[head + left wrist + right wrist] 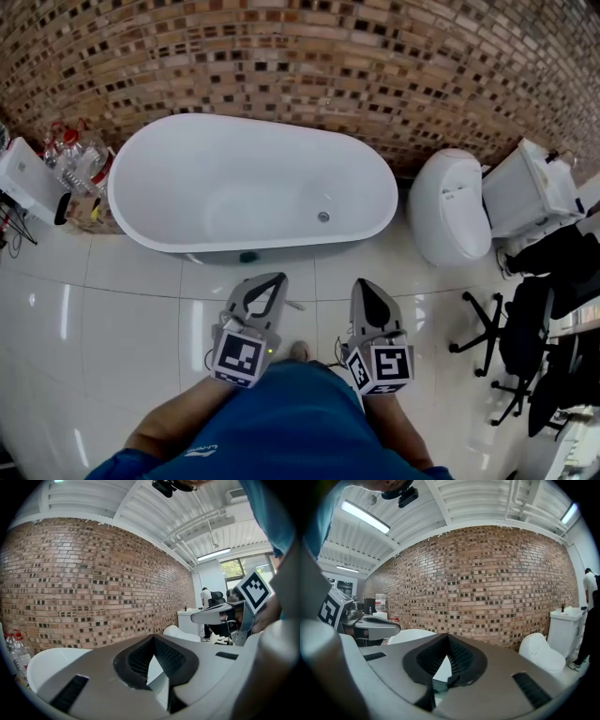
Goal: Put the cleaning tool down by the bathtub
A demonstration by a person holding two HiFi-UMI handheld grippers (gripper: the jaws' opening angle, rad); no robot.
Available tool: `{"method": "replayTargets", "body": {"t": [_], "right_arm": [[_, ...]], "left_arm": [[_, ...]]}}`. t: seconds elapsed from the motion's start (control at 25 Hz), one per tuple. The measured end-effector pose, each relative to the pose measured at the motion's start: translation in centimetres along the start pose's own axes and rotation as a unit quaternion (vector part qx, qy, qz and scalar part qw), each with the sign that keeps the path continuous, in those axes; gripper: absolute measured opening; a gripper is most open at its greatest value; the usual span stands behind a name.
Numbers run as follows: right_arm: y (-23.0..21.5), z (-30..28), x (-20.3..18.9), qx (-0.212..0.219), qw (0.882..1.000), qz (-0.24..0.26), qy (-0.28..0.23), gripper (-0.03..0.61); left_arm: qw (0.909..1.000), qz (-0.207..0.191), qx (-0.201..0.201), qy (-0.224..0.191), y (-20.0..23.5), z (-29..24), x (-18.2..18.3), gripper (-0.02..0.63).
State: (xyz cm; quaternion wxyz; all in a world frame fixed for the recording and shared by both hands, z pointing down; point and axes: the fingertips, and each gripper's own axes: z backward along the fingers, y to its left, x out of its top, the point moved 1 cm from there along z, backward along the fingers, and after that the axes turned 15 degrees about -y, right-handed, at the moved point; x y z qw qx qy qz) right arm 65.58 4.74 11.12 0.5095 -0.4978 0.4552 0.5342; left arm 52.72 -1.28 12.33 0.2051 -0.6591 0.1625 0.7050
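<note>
Facing bathtub (253, 187): left hand-held gripper (271, 280) jaws together, empty; right hand-held gripper (367, 285) likewise closed, empty.

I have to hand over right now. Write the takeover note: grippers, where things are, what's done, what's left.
Left gripper: shut, empty.
Right gripper: shut, empty.
Both are held over the floor, short of the bathtub.
A small teal item lies on the floor at the tub's near side. It is probably the cleaning tool, but too small to be sure.
Done: the tool seems to be down by the tub.
Left: confirm that, nothing else.
</note>
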Motion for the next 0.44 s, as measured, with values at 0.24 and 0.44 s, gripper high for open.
{"method": "replayTargets", "body": {"t": [0.24, 0.44], "right_arm": [[-0.07, 0.24, -0.2, -0.001, 1.0, -0.005, 0.0, 0.011], [0.09, 0.49, -0.43, 0.001, 1.0, -0.006, 0.0, 0.011]], "left_arm": [[1.0, -0.004, 0.005, 0.0, -0.03, 0.45, 0.26, 0.0], [1.0, -0.004, 0.006, 0.001, -0.18, 0.95, 0.32, 0.0]]}}
